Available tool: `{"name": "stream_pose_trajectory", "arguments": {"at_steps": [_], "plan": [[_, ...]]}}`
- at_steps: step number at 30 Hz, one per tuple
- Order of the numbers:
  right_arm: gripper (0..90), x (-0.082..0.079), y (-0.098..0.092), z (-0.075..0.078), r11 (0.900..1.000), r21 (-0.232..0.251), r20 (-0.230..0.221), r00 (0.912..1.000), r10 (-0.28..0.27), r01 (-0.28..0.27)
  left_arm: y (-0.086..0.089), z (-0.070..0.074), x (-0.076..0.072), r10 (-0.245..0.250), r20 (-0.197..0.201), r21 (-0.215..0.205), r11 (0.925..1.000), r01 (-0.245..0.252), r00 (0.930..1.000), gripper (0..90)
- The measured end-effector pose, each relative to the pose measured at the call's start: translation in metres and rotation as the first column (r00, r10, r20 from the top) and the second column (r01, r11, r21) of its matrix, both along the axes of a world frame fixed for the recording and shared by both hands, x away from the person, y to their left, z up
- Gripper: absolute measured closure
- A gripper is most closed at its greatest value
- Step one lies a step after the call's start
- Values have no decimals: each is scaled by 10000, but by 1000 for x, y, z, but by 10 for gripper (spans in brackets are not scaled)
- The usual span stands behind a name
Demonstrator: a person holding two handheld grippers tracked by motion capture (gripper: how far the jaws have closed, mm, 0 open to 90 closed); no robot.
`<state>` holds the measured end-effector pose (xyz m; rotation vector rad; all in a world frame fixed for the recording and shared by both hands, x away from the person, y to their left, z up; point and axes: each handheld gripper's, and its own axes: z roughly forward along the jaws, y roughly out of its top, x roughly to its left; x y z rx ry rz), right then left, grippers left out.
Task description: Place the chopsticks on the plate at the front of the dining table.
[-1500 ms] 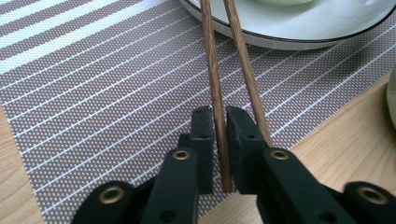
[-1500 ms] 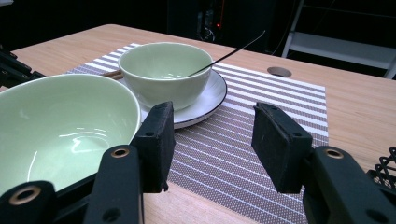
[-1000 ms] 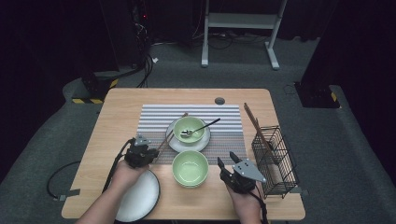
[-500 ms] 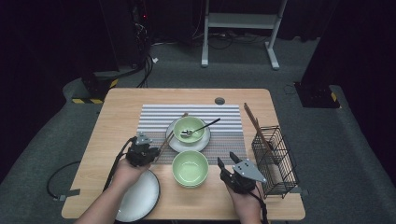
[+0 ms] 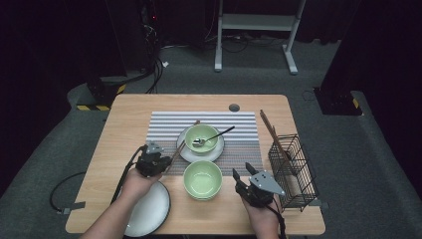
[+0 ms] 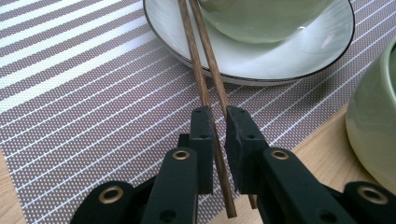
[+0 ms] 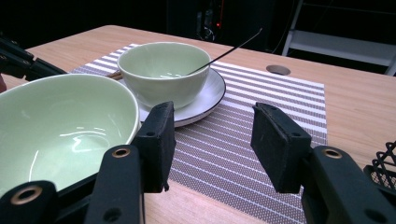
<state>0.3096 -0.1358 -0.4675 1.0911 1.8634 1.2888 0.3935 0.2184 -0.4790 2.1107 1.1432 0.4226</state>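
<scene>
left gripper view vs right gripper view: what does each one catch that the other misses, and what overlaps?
Left gripper view alone: the left claw shut on the pair of brown wooden chopsticks, whose far ends rest on the plate rim.

Right gripper view alone: the open, empty right claw, the thin dark spoon handle rising from the far bowl, the black wire basket and the round table grommet.

Both: the striped grey placemat, the white black-rimmed plate, the pale green bowl on it, the near pale green bowl.

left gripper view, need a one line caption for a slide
Left gripper shut on a pair of wooden chopsticks that lie across the striped placemat onto the white plate.
</scene>
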Motion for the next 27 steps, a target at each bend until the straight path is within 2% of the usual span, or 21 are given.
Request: {"name": "stream_pose_trajectory", "arguments": {"at_steps": [9,16,20,21,27], "plan": [[500,-1,-3,-8,9997,-255,-221,9997,-36,30,2,5,1,79,185,-77,9999,-77,9998,800],[501,-1,-3,-8,9998,-192,-262,9996,-58,53,7,4,6,465,294,-177,9988,-460,9985,804],[502,-1,-3,-9,9998,-168,-299,9995,-58,53,8,3,12,730,361,-11,9973,-730,9967,803],[503,-2,-3,-8,9998,-174,-287,9996,-28,24,7,1,16,865,309,215,9960,-872,9958,803],[504,-2,-2,-9,9998,-177,-301,9995,10,-15,2,-8,21,841,-51,543,9950,-837,9964,801]]}}
